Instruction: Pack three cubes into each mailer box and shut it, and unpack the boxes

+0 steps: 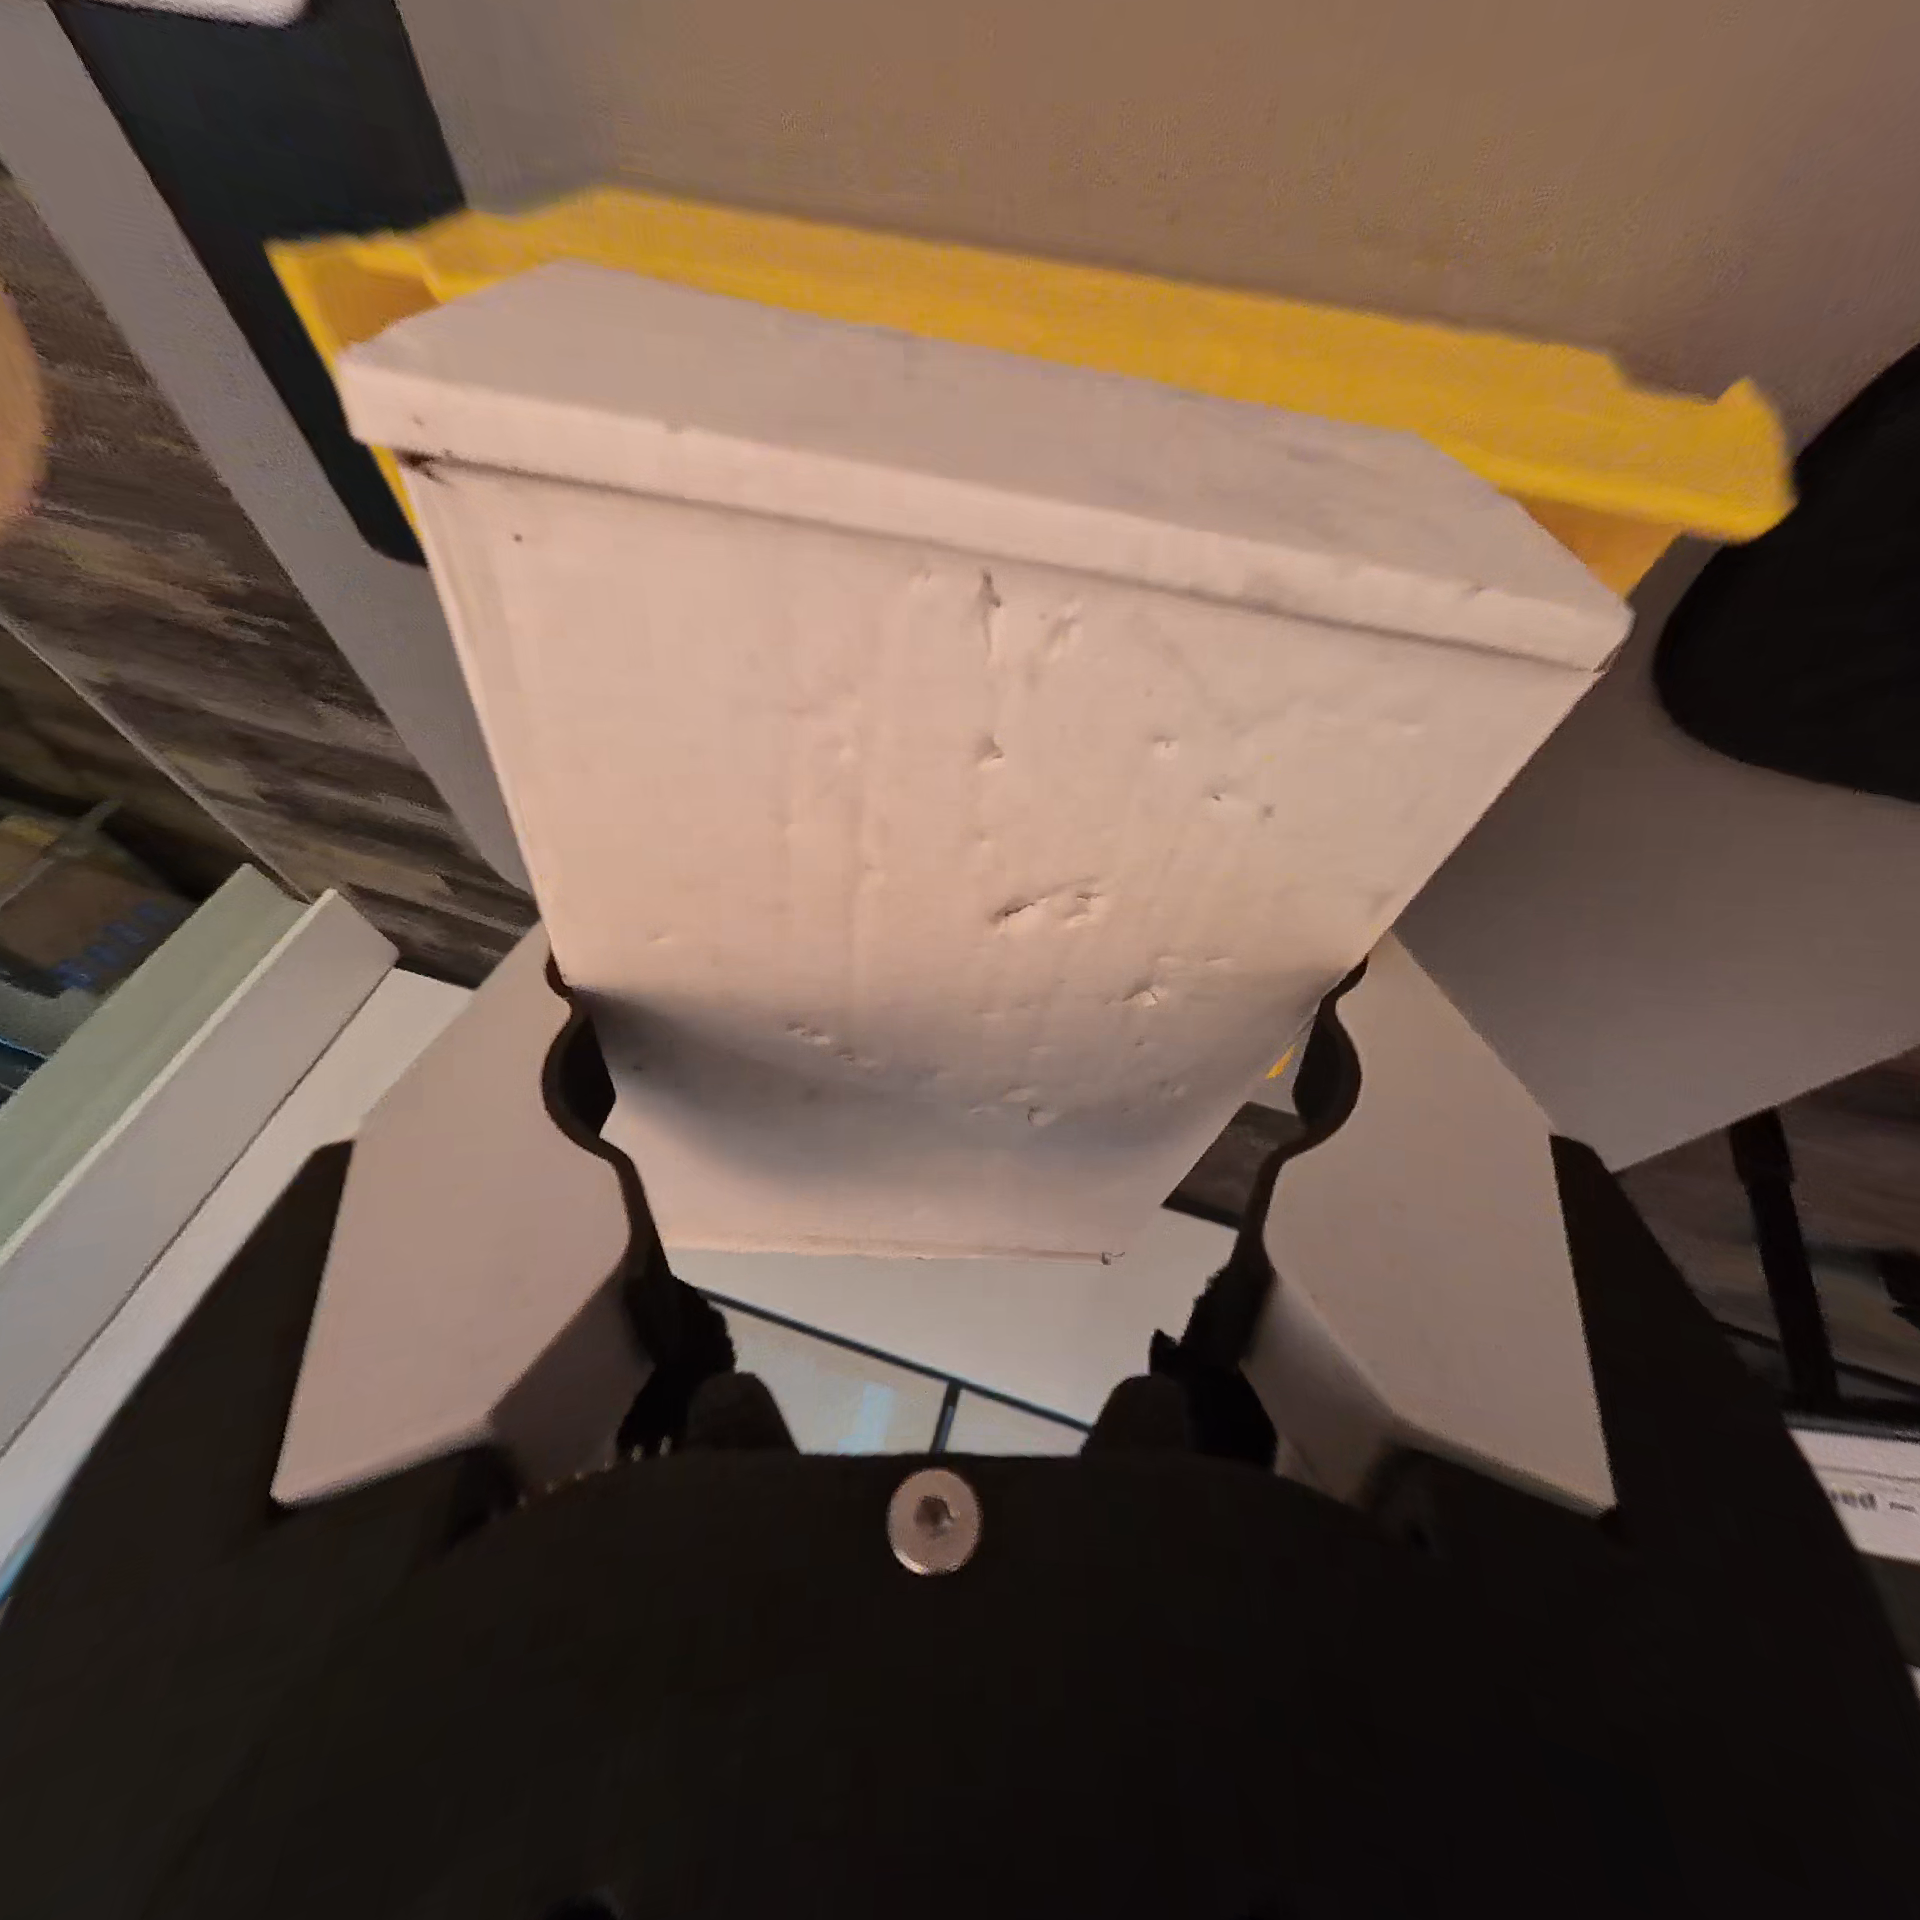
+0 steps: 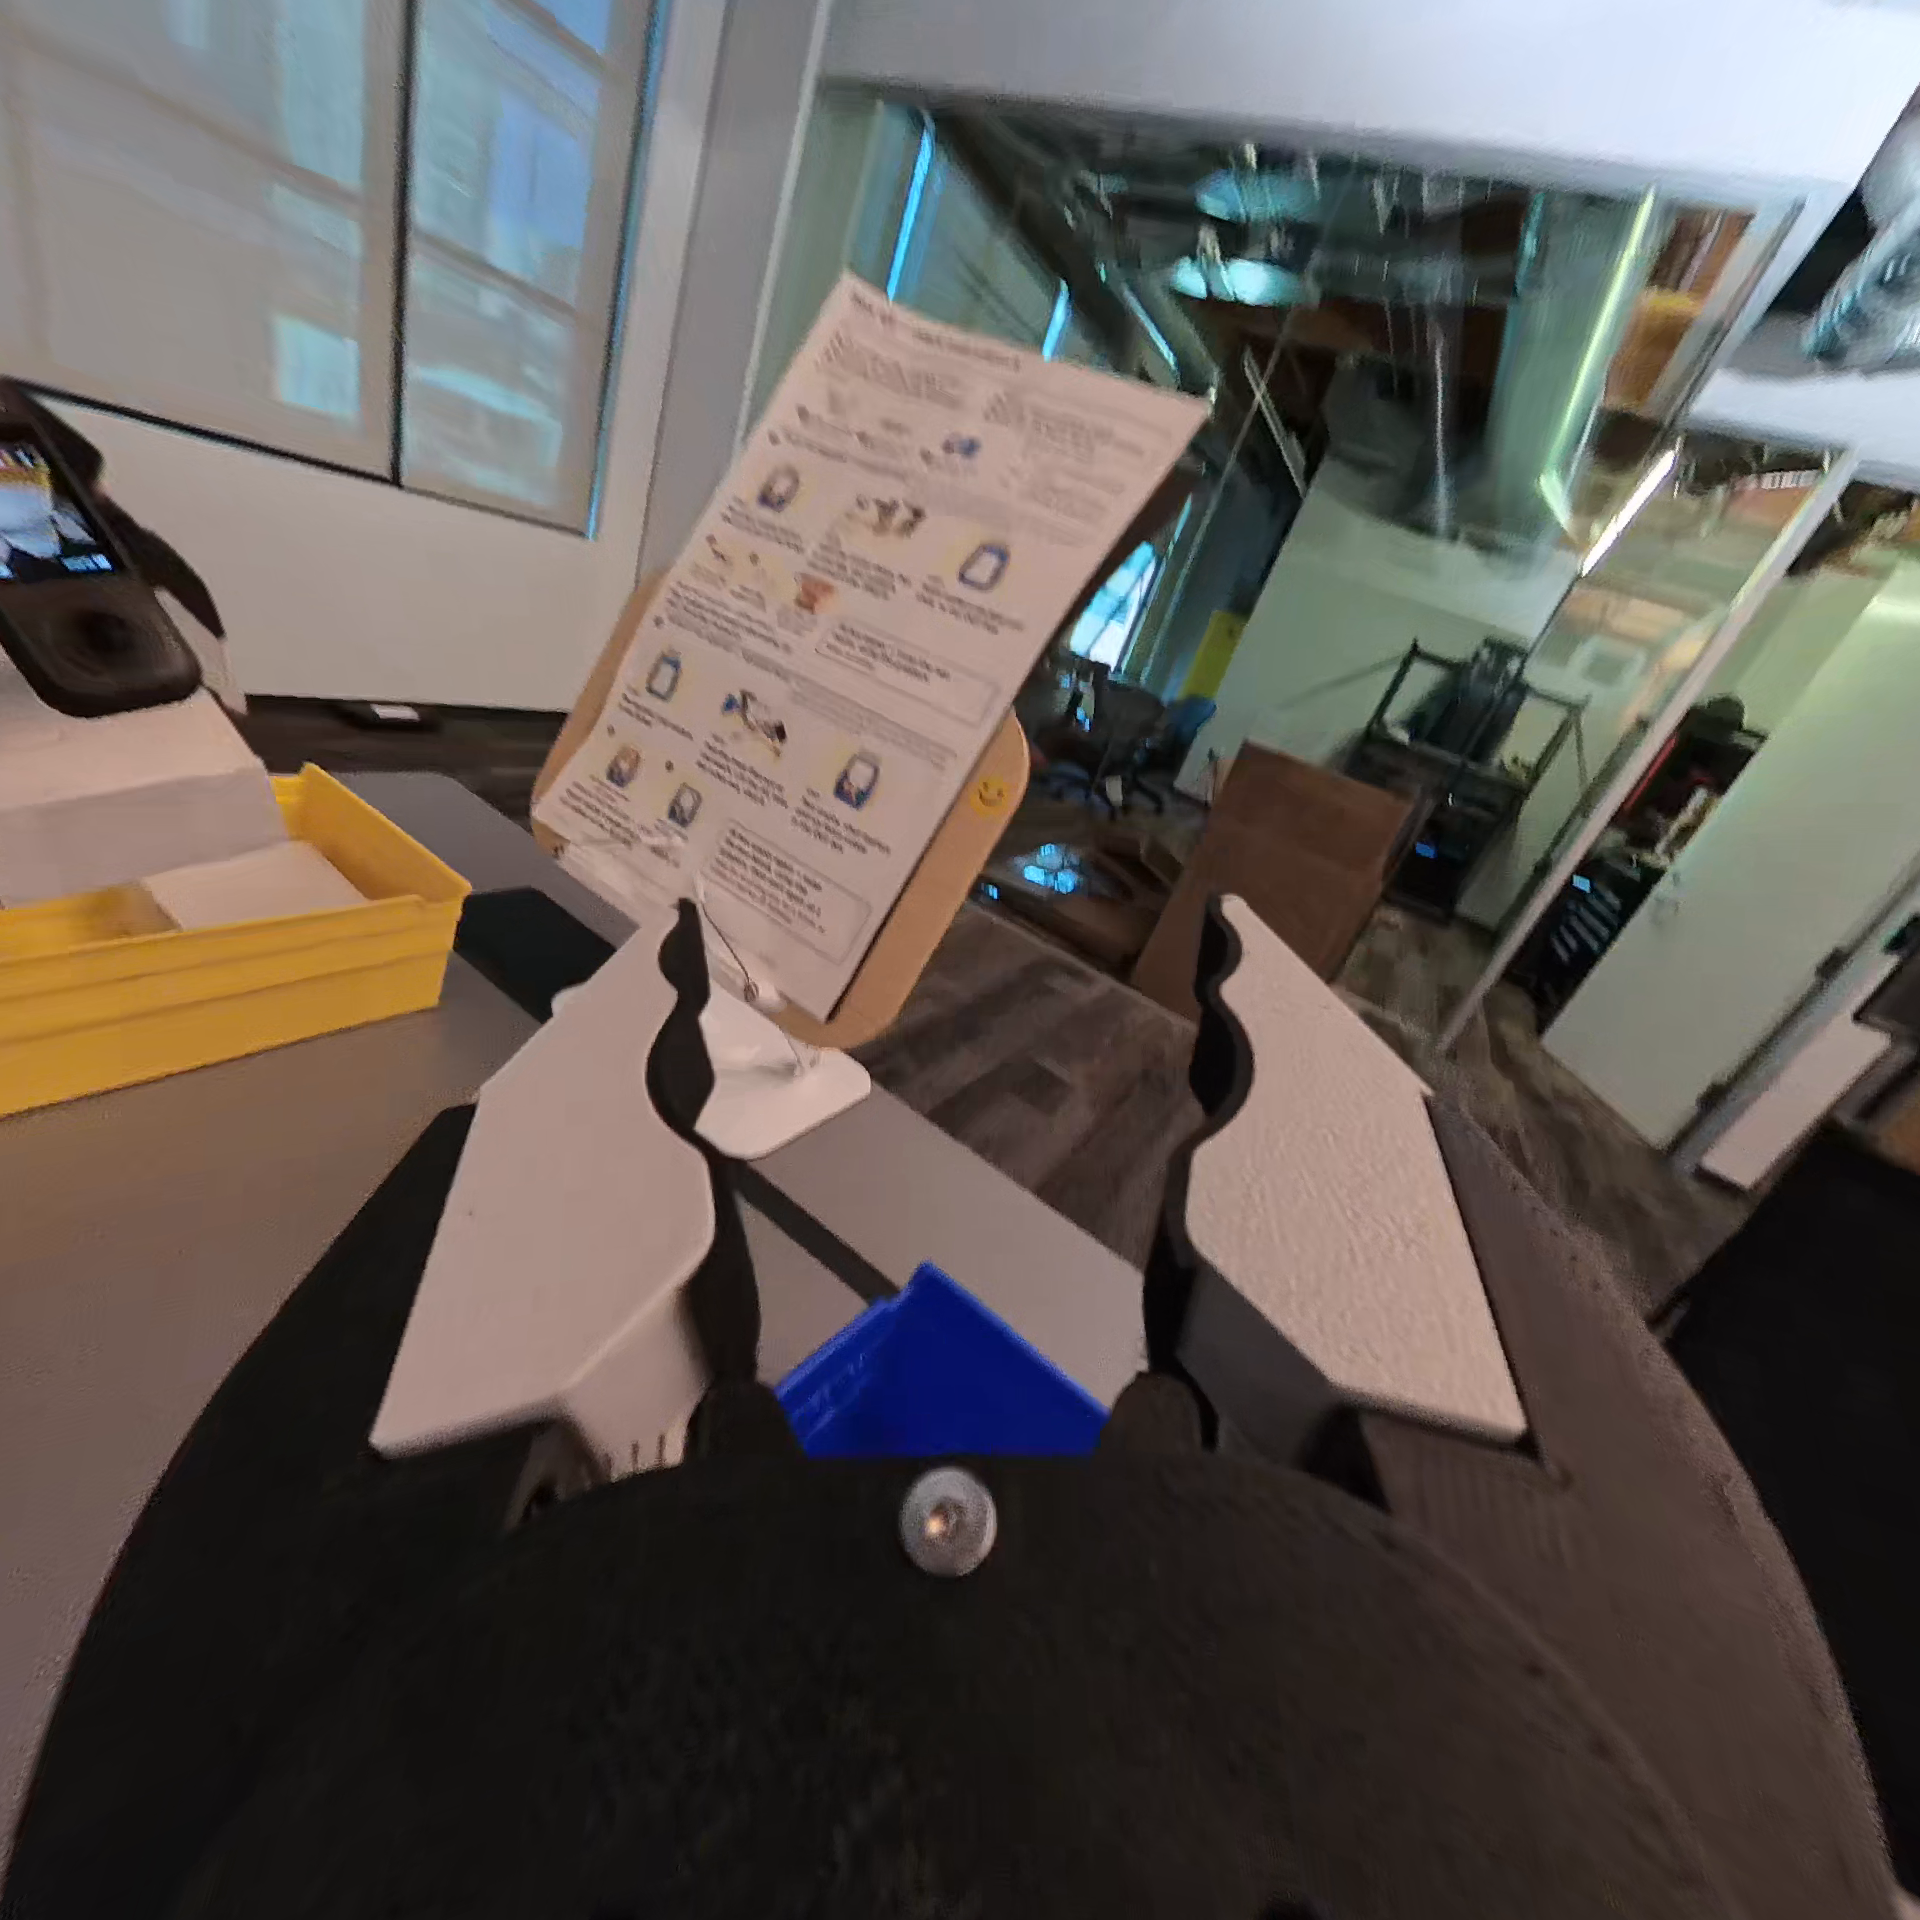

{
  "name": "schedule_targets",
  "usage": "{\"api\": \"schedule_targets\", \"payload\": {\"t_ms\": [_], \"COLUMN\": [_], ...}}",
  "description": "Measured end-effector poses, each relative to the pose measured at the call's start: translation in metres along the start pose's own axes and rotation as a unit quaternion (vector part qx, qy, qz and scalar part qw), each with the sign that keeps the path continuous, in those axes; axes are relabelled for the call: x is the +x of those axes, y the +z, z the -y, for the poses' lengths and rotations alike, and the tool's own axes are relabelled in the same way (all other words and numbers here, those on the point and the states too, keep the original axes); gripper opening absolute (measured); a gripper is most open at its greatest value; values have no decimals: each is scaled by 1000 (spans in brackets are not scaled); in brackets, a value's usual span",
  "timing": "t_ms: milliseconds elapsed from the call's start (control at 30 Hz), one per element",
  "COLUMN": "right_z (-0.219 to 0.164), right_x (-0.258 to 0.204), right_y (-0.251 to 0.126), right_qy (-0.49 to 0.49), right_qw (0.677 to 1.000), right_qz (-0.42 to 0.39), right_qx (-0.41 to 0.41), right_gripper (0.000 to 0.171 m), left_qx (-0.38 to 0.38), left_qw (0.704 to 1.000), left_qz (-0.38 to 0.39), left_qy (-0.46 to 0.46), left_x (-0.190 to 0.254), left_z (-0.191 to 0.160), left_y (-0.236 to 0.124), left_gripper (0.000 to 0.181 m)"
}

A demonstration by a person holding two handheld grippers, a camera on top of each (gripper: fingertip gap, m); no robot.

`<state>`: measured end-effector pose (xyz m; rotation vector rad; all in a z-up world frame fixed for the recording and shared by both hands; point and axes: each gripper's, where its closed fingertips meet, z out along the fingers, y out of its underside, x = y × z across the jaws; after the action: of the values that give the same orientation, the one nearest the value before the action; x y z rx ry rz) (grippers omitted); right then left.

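Note:
My left gripper (image 1: 956, 997) is shut on a closed white mailer box (image 1: 935, 779), gripping its near end by both sides. The box hangs over a yellow tray (image 1: 1143, 353) on the grey table. In the right wrist view the same tray (image 2: 208, 966) sits at the left with another white box (image 2: 260, 883) lying in it, and the held box (image 2: 125, 800) shows above it under the left gripper's body (image 2: 83, 613). My right gripper (image 2: 951, 935) is open and empty above the table's right part. A blue bin (image 2: 935, 1371) lies under it. No cubes show.
An instruction sheet (image 2: 862, 644) on a tan board with a white stand stands at the far table edge ahead of the right gripper. The grey table (image 2: 208, 1195) ends just right of the blue bin. Beyond are floor and glass walls. My hands' fingertips stand some 50 cm from each other.

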<state>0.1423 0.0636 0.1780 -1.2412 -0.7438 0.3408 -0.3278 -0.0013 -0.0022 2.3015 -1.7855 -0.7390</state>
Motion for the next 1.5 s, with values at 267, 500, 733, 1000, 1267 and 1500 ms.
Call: {"api": "schedule_targets", "payload": {"t_ms": [267,500,733,1000,1267,1500], "right_z": [-59,-76,-72,-70,-73,-74], "right_x": [37,55,60,66,73,73], "right_y": [-10,-26,-39,-51,-58,-57], "right_qy": [38,75,112,155,184,175], "right_qw": [991,984,984,981,977,978], "right_qz": [-34,-53,-41,-34,-31,-34], "right_qx": [-121,-154,-130,-113,-100,-105], "right_gripper": [94,92,91,91,91,90], "left_qx": [52,93,95,90,152,300], "left_qw": [996,984,984,985,980,953], "left_qz": [-31,-67,-98,-119,-100,-33], "left_qy": [59,137,113,84,76,-18], "left_x": [21,73,104,123,110,24], "left_z": [133,255,317,335,335,268], "left_y": [-44,-26,-19,-10,-38,-127], "left_gripper": [134,135,135,135,133,123]}}
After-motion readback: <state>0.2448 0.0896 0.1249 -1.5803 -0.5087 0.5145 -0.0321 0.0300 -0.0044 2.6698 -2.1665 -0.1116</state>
